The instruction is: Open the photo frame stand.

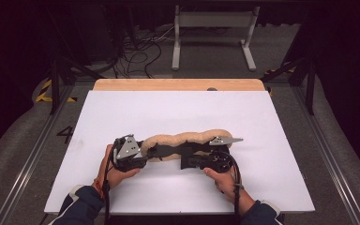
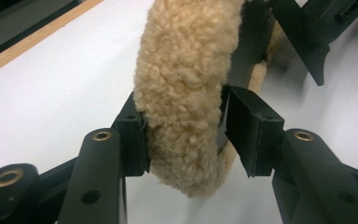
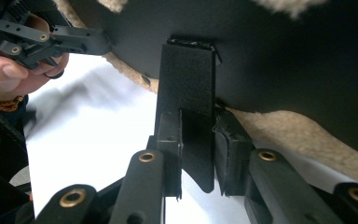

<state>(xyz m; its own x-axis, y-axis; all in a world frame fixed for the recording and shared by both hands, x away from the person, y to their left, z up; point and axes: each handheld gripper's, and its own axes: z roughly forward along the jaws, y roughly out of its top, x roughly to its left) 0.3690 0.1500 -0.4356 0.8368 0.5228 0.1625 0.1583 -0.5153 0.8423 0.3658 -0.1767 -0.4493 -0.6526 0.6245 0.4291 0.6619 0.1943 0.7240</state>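
Fleece pad (image 1: 187,139): soft, light, floppy; left gripper (image 2: 186,135) pinches its woolly end, right gripper (image 3: 196,154) pinches its black strap (image 3: 188,84); grip ends.

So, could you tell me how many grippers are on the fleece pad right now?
2: the left gripper at the fleece pad's left end, the right gripper on its black strap nearer the right.

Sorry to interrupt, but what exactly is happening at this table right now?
A person works a long fleecy pad on the white table with two handheld grippers. The left gripper has the fleece's end between its jaws. The right gripper pinches a black strap that hangs from the pad's dark backing.
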